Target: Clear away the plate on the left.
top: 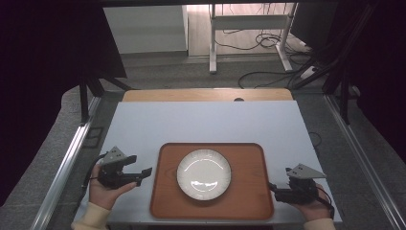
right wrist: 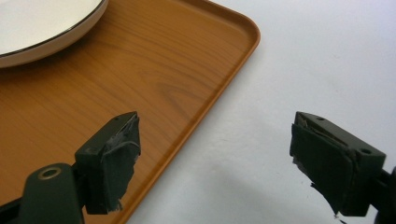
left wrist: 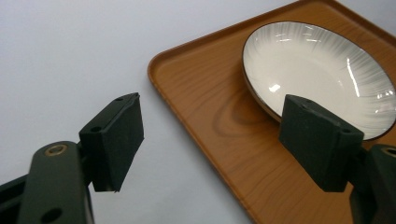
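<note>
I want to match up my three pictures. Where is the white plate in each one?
High view: the white plate sits mid-tray, low centre.
Left gripper view: upper right, partly behind one jaw.
Right gripper view: its edge in the top left corner.
Shared landmark: the brown wooden tray under it.

- Tray [top: 249, 196]: wooden, rounded corners, flat; its side edges lie between both grippers' spread jaws.
- Plate [top: 204, 174]: white, dark-rimmed, empty, upright, centred on tray.

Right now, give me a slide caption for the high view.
Two open hand-held grippers, left and right, flank a wooden tray holding an empty white plate.
</note>
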